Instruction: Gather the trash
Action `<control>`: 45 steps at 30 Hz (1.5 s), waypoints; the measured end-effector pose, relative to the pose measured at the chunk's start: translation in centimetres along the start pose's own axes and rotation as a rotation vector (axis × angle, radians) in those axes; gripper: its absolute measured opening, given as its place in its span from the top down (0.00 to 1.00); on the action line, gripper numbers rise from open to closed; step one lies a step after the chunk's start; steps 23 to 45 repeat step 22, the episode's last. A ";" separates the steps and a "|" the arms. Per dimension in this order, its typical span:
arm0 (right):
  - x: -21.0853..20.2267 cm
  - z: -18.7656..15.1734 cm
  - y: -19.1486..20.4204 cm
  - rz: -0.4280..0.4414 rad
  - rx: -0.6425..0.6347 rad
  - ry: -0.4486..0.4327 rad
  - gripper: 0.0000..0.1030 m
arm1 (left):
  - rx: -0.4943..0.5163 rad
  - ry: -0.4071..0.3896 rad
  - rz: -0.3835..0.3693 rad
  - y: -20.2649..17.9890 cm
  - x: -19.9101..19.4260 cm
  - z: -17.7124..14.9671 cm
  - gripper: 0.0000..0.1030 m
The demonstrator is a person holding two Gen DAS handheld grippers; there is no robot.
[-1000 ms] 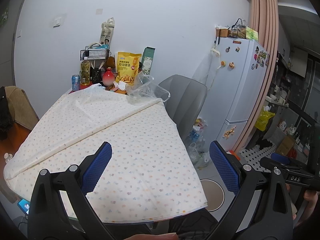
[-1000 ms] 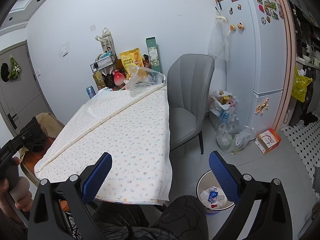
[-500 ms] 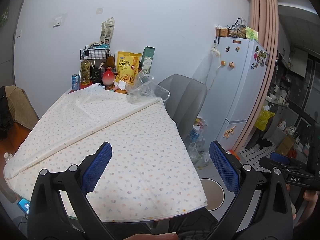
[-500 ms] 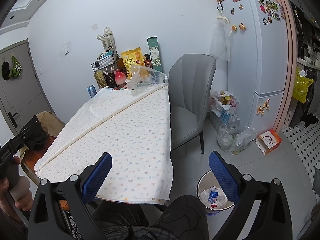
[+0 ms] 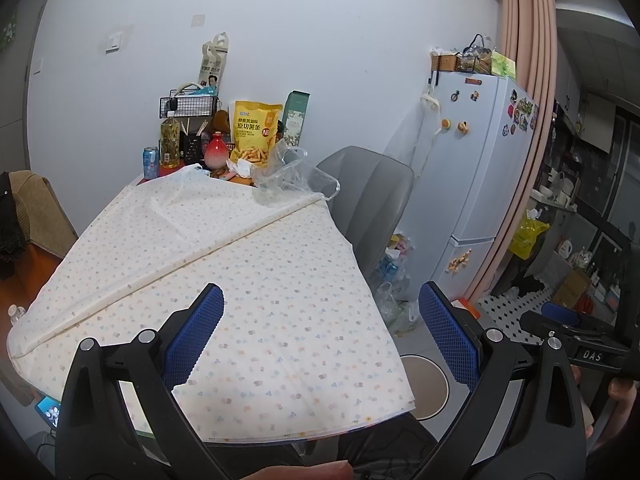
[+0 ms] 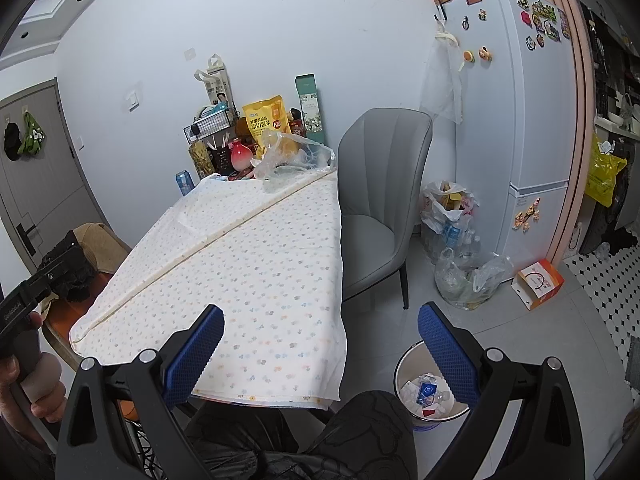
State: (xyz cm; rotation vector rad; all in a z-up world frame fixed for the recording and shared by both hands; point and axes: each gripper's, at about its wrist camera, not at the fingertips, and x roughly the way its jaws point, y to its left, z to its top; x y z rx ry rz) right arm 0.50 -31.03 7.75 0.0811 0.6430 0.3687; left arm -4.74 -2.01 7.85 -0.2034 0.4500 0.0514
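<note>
Tablecloth [image 5: 248,280] bare, unchanged | left claw [image 5: 320,336] spread, empty | right claw [image 6: 320,344] spread, empty, unmoved

Evenly, softly lit from overhead; sharp focus, faint shadows, strong fisheye bending and black vignetted corners.

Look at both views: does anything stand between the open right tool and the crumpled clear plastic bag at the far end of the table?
Nothing visible does. The right tool hangs open over the near edge of the floral tablecloth, which lies bare all the way to the crumpled clear plastic bag.
</note>
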 end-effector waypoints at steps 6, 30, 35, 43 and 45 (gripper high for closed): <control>0.1 0.0 -0.3 0.000 0.005 0.005 0.08 | 0.010 0.002 0.003 0.0 0.1 -0.4 0.06; 0.3 -0.2 -0.7 -0.002 0.008 0.012 0.08 | 0.020 0.016 -0.027 0.5 0.8 -0.7 0.06; 0.3 -0.2 -0.7 -0.002 0.008 0.012 0.08 | 0.020 0.016 -0.027 0.5 0.8 -0.7 0.06; 0.3 -0.2 -0.7 -0.002 0.008 0.012 0.08 | 0.020 0.016 -0.027 0.5 0.8 -0.7 0.06; 0.3 -0.2 -0.7 -0.002 0.008 0.012 0.08 | 0.020 0.016 -0.027 0.5 0.8 -0.7 0.06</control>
